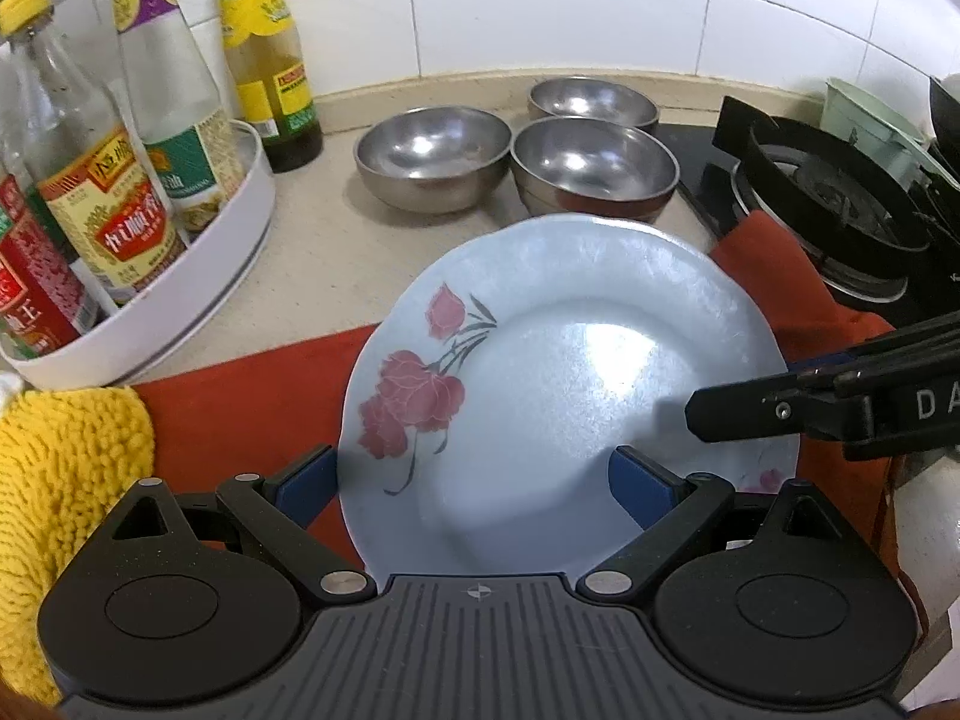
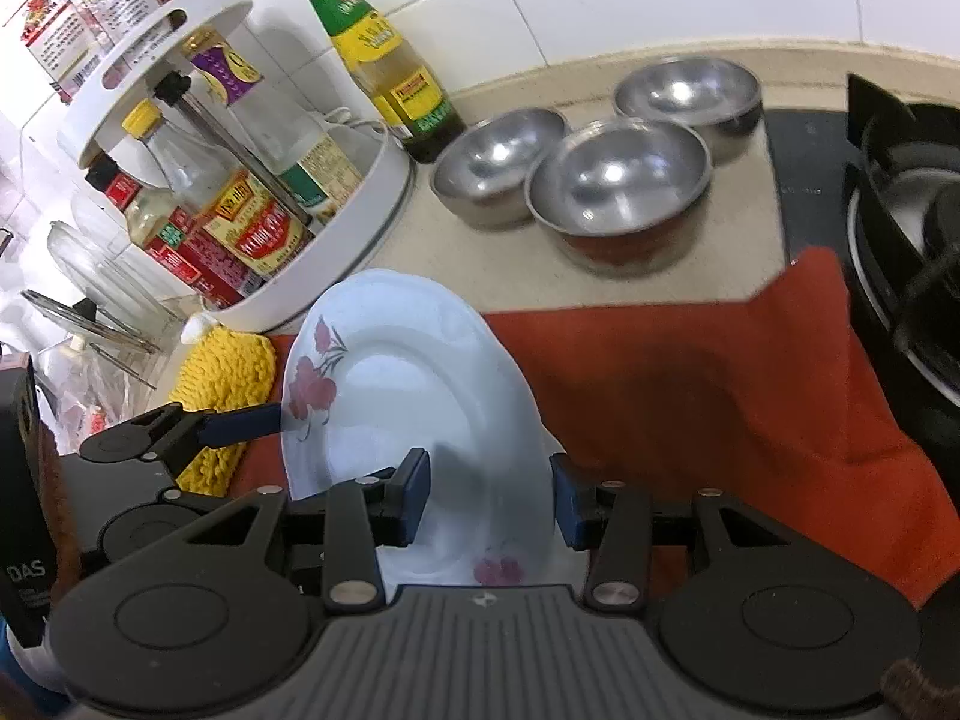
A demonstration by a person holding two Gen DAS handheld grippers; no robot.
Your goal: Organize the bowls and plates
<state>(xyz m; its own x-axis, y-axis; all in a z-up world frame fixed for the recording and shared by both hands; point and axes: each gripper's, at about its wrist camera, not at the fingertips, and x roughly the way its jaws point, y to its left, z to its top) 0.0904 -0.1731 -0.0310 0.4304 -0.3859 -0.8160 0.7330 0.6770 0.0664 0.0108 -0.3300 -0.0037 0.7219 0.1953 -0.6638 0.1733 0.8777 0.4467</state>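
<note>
A pale blue plate with red flowers [image 1: 570,360] is tilted above an orange-red cloth [image 1: 252,396]. My left gripper [image 1: 474,480] is open, its blue pads astride the plate's near rim. My right gripper [image 2: 489,495] is open with its pads on either side of the plate's [image 2: 420,384] other edge; it shows in the left wrist view [image 1: 744,414] at the right. Three steel bowls [image 1: 432,156] [image 1: 594,168] [image 1: 591,99] stand on the beige counter behind. Whether either gripper bears the plate's weight I cannot tell.
A white two-tier turntable rack [image 1: 240,228] with sauce bottles stands at the left, a green-capped bottle [image 1: 270,60] beside it. A yellow knitted mat [image 1: 66,480] lies at the near left. A gas stove burner [image 1: 840,198] is at the right. Tiled wall behind.
</note>
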